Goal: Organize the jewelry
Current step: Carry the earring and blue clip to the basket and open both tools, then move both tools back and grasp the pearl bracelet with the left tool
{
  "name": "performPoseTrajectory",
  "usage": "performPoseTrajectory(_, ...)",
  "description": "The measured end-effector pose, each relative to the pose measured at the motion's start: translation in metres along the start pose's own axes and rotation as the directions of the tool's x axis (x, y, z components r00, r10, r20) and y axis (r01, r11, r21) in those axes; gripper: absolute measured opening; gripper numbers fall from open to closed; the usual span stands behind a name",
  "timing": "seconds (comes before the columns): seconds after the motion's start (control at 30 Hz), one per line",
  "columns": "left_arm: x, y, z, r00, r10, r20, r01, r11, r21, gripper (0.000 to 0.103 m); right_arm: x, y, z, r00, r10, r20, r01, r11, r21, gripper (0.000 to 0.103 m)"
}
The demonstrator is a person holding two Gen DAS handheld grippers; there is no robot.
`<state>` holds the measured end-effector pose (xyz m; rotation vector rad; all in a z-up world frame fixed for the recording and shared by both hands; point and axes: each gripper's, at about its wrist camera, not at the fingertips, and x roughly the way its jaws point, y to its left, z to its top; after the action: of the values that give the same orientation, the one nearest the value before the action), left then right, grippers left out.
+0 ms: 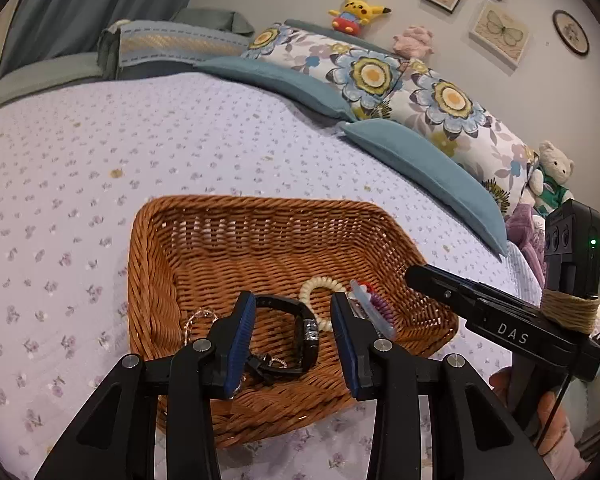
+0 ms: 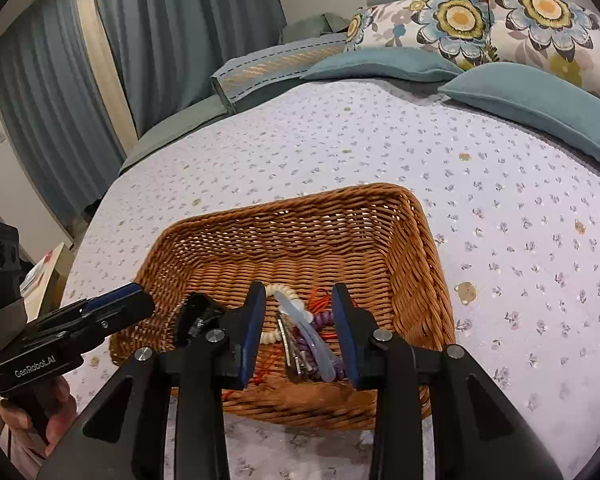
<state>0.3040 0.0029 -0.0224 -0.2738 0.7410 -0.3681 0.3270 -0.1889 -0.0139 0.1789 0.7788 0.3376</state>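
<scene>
A brown wicker basket [image 1: 260, 236] [image 2: 300, 224] sits on the bed. Inside lie a black watch [image 1: 300, 332], a cream bead bracelet [image 1: 320, 286] [image 2: 278, 292], a thin chain bracelet [image 1: 198, 318], a clear hair clip [image 1: 374, 312] [image 2: 312, 336], a purple coil tie [image 2: 324, 320], metal hair pins [image 2: 292, 344] and red cord [image 2: 320, 300]. My left gripper [image 1: 294, 340] is open and empty over the basket's near part, above the watch. My right gripper [image 2: 300, 332] is open and empty over the clips. Each gripper shows in the other's view, the right one [image 1: 460, 292] and the left one [image 2: 112, 304].
The bed has a lilac flowered cover [image 1: 120, 160] [image 2: 520, 240]. Blue cushions [image 1: 420, 160] and flowered pillows [image 1: 420, 92] lie at its head, with plush toys [image 1: 356, 10] behind. Curtains [image 2: 160, 40] hang at the far side.
</scene>
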Motion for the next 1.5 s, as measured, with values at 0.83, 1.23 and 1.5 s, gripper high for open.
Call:
performPoseTrajectory(0.83, -0.06, -0.058, -0.014, 0.986, -0.147, 0.079, 0.144, 0.989, 0.035, 0.062, -0.1, 0.018, -0.048, 0.998, -0.028, 0.058, 0.029, 1.0, -0.011, 0.053)
performPoseTrajectory(1.23, -0.058, -0.09, -0.102, 0.984, -0.142, -0.109, 0.144, 0.989, 0.013, 0.061, -0.143, -0.005, -0.141, 0.99, -0.106, -0.088, 0.111, 0.992, 0.06, 0.053)
performPoseTrajectory(1.5, -0.028, -0.086, -0.135, 0.968, -0.119, -0.221, 0.134, 0.989, 0.057, 0.054, -0.128, 0.013, -0.168, 0.977, -0.146, -0.158, 0.141, 0.989, -0.045, 0.038)
